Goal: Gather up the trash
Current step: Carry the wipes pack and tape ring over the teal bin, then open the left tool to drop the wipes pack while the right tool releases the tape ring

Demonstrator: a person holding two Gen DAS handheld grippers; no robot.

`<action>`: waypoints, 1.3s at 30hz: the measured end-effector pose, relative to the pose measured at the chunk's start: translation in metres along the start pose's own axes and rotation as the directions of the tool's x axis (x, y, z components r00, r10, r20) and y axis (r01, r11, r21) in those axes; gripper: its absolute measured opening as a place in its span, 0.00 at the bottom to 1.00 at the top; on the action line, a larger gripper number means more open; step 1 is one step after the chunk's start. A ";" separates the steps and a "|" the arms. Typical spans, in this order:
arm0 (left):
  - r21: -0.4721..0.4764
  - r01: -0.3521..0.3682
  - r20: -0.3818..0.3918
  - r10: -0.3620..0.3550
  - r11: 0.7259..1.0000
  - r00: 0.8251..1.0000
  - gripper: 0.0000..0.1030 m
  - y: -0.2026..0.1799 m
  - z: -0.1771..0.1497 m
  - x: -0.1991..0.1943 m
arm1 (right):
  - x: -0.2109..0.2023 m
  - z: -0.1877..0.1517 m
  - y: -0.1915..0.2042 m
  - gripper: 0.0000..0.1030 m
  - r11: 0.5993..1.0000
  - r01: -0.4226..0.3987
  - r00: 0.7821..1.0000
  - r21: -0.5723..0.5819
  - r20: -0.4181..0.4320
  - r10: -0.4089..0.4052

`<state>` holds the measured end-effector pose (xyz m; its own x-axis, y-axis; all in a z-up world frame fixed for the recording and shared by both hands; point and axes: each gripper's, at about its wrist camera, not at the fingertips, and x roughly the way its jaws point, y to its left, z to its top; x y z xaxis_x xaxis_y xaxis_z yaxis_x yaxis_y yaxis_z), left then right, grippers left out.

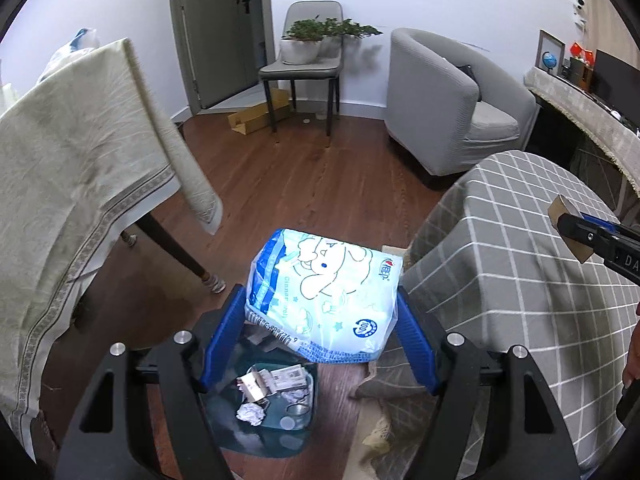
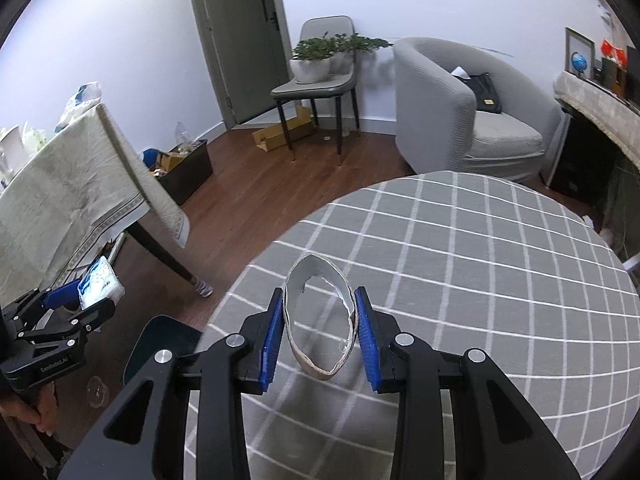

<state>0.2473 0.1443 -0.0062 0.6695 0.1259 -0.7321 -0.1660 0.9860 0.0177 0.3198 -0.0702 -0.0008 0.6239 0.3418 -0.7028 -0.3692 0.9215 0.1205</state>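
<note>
A blue-and-white plastic packet (image 1: 320, 280) with a cartoon dog is pinched between the blue pads of my left gripper (image 1: 319, 300). It hangs over a teal trash bin (image 1: 224, 436) on the floor, which holds crumpled paper (image 1: 250, 414) and other scraps. My right gripper (image 2: 319, 294) is shut on a squashed, torn cardboard ring (image 2: 316, 370), held above the round table with the grey checked cloth (image 2: 480, 240). At the right edge of the left wrist view, the right gripper (image 1: 576, 232) shows with the cardboard (image 1: 560, 210). The right wrist view shows the left gripper (image 2: 86, 300), its packet (image 2: 100, 282) and the bin (image 2: 160, 344).
A table with a beige cloth (image 1: 80, 160) and a dark leg (image 1: 172, 248) stands left of the bin. A grey armchair (image 1: 440, 100), a chair bearing potted plants (image 1: 304, 52) and a flat cardboard box (image 1: 256, 116) are farther back. A black crate (image 2: 188, 168) sits on the wooden floor.
</note>
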 end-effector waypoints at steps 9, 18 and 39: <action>-0.025 -0.060 -0.040 0.059 0.998 0.997 0.72 0.047 -0.019 0.012 | 0.013 0.001 0.048 0.34 0.998 -0.031 0.999 -0.057 -0.017 0.030; -0.036 -0.114 -0.114 0.109 0.993 0.987 0.72 0.088 -0.042 0.040 | 0.026 0.004 0.100 0.34 0.991 -0.077 0.997 -0.113 -0.033 0.073; -0.074 -0.135 -0.383 0.097 0.988 0.919 0.72 0.144 -0.125 0.141 | 0.075 -0.007 0.181 0.34 0.977 -0.120 0.988 -0.174 -0.113 0.102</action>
<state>0.2272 0.2905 -0.1922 0.3220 0.1696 -0.9314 -0.3083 0.9490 0.0662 0.2947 0.1211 -0.0360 0.5016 0.4108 -0.7613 -0.5559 0.8274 0.0801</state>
